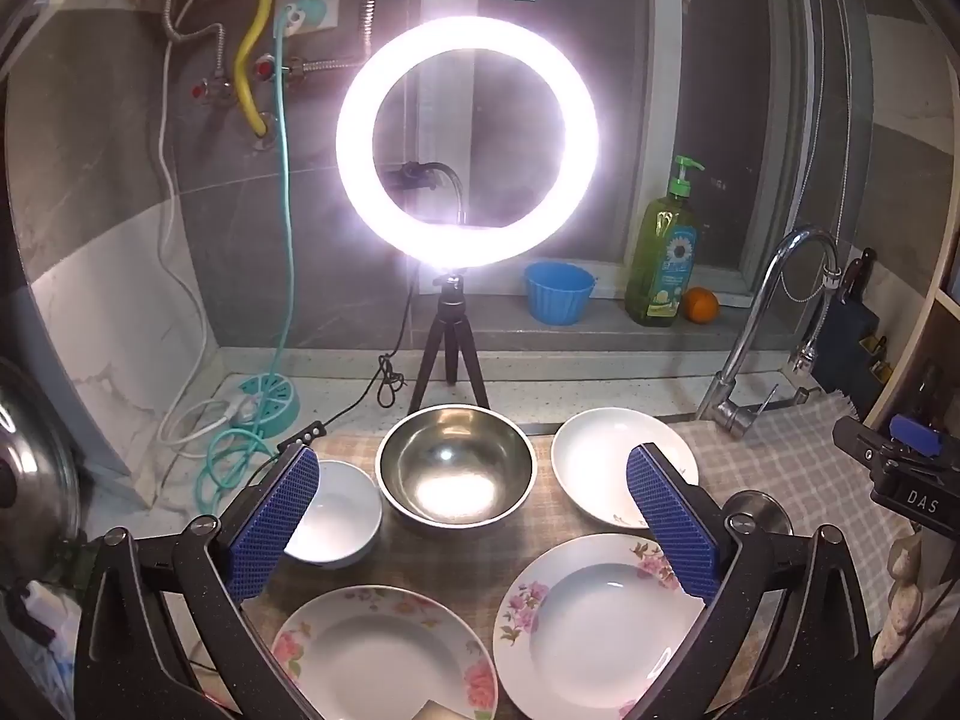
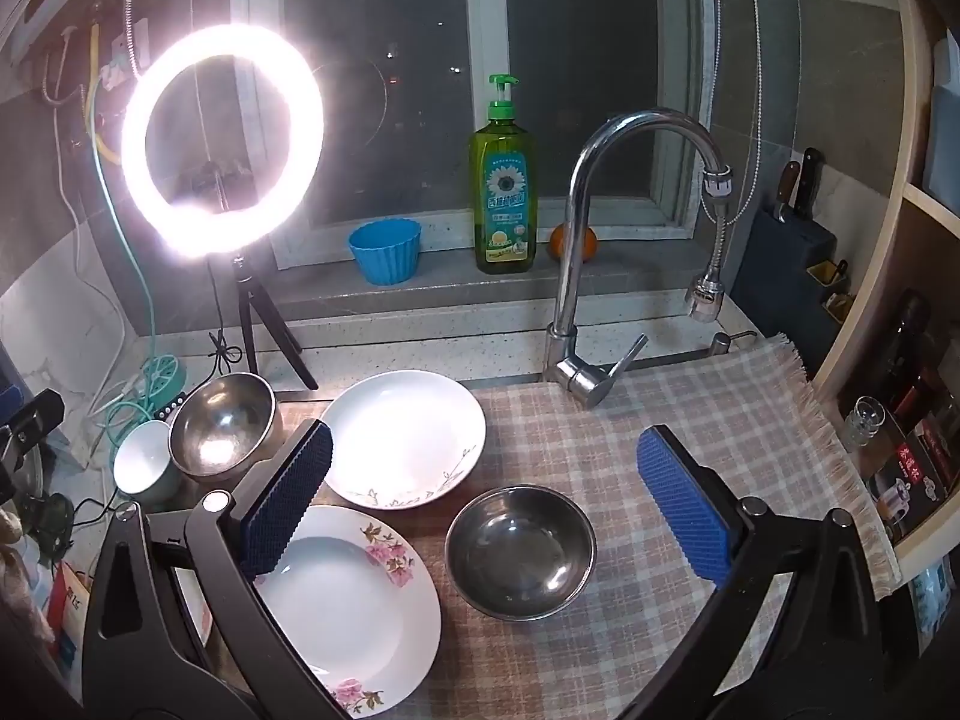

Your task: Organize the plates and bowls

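Note:
In the left wrist view my left gripper (image 1: pixel 474 525) is open and empty above the dishes. Ahead of it sit a large steel bowl (image 1: pixel 455 465), a white ceramic bowl (image 1: pixel 336 513) at its left and a white plate (image 1: pixel 600 462) at its right. Two flowered plates (image 1: pixel 384 654) (image 1: pixel 600 618) lie nearer. In the right wrist view my right gripper (image 2: pixel 486 504) is open and empty over a small steel bowl (image 2: pixel 521 552). The white plate (image 2: pixel 403 438), a flowered plate (image 2: pixel 354 606), the large steel bowl (image 2: pixel 223 425) and the white bowl (image 2: pixel 141 463) lie to its left.
A lit ring light on a tripod (image 1: pixel 450 348) stands behind the dishes. A tap (image 2: pixel 576 276) rises over a checked cloth (image 2: pixel 690 420). A soap bottle (image 2: pixel 501 192), a blue cup (image 2: pixel 385 252) and an orange (image 2: pixel 591 243) stand on the sill. Cables (image 1: pixel 240 426) lie at left.

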A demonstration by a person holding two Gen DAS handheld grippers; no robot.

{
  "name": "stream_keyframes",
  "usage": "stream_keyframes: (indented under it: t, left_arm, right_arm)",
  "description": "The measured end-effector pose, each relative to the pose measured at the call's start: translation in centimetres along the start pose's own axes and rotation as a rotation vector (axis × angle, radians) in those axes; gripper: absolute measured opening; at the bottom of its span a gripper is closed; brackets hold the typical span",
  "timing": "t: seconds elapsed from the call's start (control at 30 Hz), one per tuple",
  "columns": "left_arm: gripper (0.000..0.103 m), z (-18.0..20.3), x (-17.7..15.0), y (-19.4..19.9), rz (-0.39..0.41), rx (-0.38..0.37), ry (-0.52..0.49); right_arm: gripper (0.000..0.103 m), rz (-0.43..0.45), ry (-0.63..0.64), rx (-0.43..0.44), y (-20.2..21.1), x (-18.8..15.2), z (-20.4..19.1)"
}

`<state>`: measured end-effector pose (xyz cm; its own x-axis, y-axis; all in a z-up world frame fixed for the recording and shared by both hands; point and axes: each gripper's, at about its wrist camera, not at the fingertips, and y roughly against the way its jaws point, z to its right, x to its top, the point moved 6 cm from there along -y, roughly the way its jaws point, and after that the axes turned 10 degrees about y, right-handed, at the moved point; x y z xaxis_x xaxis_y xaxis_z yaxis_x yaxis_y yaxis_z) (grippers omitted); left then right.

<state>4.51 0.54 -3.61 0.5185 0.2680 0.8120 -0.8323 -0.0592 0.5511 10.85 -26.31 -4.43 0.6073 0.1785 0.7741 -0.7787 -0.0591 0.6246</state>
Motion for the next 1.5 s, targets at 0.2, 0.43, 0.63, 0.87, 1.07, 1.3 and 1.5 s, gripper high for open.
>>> stream_keyframes:
  t: [0.2,0.43,0.63,0.87,1.07,1.3,1.5]
  left_arm:
    - [0.102,0.33,-0.09,-0.07,-0.003,-0.007,-0.009]
    - [0.102,0.65,0.02,-0.21,-0.007,-0.01,-0.012]
    - [0.102,0.65,0.11,-0.39,-0.011,-0.014,-0.014]
    - [0.102,0.6,0.07,-0.51,-0.012,-0.011,-0.013]
    - [0.102,0.46,0.09,-0.45,-0.008,-0.01,-0.014]
    - [0.102,0.59,0.05,-0.44,-0.011,-0.013,-0.018]
    - [0.102,0.63,0.03,-0.43,-0.01,-0.012,-0.018]
  right_arm:
    - [0.103,0.001,0.001,-0.001,-0.15,0.11,0.12]
    - [0.103,0.001,0.002,0.0,-0.09,0.03,0.14]
    - [0.103,-0.004,-0.005,0.002,-0.26,-0.12,0.25]
    - [0.103,-0.005,-0.008,0.006,-0.43,-0.15,0.23]
    - [0.103,-0.007,-0.003,0.007,-0.63,-0.22,-0.07]
    - [0.103,-0.01,-0.001,0.006,-0.73,-0.29,-0.15]
    - [0.103,-0.014,-0.004,0.011,-0.69,-0.55,-0.28]
